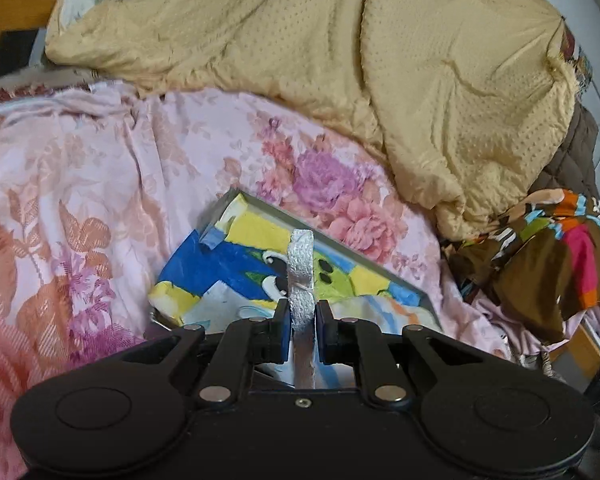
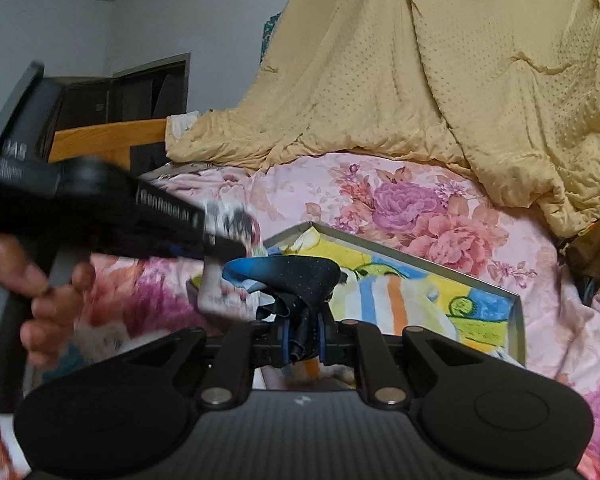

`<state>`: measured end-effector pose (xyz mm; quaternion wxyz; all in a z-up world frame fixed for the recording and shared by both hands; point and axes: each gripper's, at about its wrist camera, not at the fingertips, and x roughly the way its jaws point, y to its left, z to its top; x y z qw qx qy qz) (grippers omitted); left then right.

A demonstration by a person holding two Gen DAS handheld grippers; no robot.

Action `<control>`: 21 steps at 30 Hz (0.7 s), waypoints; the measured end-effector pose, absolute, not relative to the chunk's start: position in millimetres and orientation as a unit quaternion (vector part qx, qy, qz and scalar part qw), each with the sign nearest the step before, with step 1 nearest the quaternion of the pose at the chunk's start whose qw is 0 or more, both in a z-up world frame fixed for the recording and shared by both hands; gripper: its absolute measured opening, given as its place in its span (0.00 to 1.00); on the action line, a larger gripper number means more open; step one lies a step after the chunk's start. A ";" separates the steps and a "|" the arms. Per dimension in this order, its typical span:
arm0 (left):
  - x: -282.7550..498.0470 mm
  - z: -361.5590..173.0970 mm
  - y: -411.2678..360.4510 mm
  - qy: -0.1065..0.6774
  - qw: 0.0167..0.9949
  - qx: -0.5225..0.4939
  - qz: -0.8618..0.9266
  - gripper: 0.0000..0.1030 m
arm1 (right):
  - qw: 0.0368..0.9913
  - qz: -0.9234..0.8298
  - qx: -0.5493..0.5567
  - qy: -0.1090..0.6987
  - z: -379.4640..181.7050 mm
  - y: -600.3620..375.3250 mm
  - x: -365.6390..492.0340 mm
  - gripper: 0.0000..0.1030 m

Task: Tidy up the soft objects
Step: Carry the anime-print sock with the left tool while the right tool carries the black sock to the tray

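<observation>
My left gripper [image 1: 303, 314] is shut on a silver-white strip of fabric [image 1: 301, 264] that stands up between its jaws, above a grey tray [image 1: 328, 240] lined with a bright cartoon-print cloth [image 1: 236, 268]. My right gripper [image 2: 303, 330] is shut on a dark blue dotted cloth [image 2: 296, 276] and holds it over the near left part of the same tray [image 2: 516, 312]. The left gripper body [image 2: 100, 208], blurred, crosses the left of the right wrist view with the hand holding it [image 2: 48, 300]. The tray lies on a pink floral bedspread [image 1: 100, 184].
A crumpled yellow quilt [image 1: 340, 60] is heaped at the back of the bed; it also fills the right wrist view's upper right [image 2: 440, 80]. A brown, orange and pink patterned garment [image 1: 552, 264] lies at the right. A wooden bed frame [image 2: 108, 140] is at the back left.
</observation>
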<state>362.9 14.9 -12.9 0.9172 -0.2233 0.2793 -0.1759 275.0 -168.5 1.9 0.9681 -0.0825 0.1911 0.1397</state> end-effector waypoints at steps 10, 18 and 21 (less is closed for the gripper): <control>405.8 -42.0 27.3 0.306 0.903 -0.249 -0.168 0.14 | 0.965 0.100 -0.079 0.231 -10.8 -155.0 332.2 0.13; 415.5 -49.2 23.1 0.319 0.907 -0.224 -0.159 0.21 | 0.961 0.080 -0.087 0.250 -21.6 -147.3 353.2 0.23; 415.8 -48.7 22.2 0.319 0.913 -0.210 -0.144 0.27 | 0.962 0.072 -0.091 0.246 -18.9 -146.1 355.8 0.32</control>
